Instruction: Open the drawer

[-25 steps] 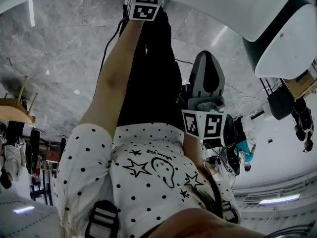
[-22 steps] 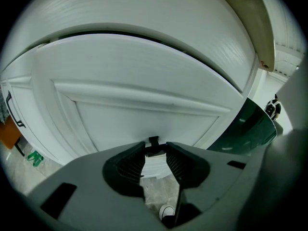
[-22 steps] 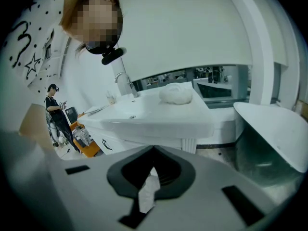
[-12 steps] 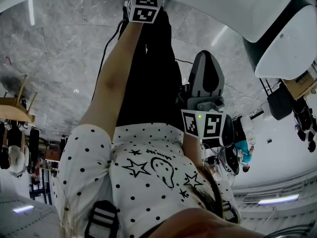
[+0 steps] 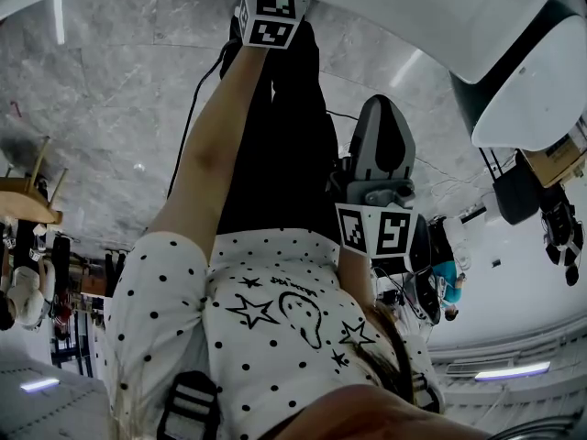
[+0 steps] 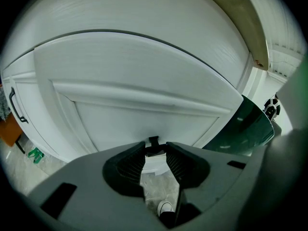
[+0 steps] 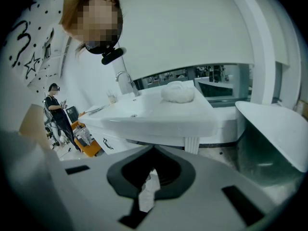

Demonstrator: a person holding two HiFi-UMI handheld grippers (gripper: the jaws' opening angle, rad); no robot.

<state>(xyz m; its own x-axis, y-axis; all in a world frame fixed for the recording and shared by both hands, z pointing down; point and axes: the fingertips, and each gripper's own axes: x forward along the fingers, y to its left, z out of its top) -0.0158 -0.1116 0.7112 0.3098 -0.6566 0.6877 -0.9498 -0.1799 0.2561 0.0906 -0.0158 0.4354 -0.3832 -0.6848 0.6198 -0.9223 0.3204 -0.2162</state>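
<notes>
A white panelled drawer front (image 6: 144, 81) fills the left gripper view. Its small dark handle (image 6: 153, 141) sticks out at the panel's lower edge. My left gripper (image 6: 155, 151) is shut on that handle, ribbed pads pressed to either side. In the head view the left arm reaches far out, with only the marker cube (image 5: 271, 18) showing and the jaws hidden behind it. My right gripper (image 7: 153, 150) is shut with nothing in it, held close to the body and away from the drawer; its marker cube (image 5: 374, 230) sits mid-frame.
The right gripper view looks at a white sink counter (image 7: 159, 117) with a tap (image 7: 126, 81) and a white lump (image 7: 177, 91) on top. A dark glass panel (image 6: 250, 129) stands right of the drawer. Another cabinet handle (image 6: 16, 107) is at far left. A person (image 7: 55, 105) stands in the background.
The left gripper's marker cube has shifted slightly to the right with the outstretched arm. The right gripper has stayed where it was.
</notes>
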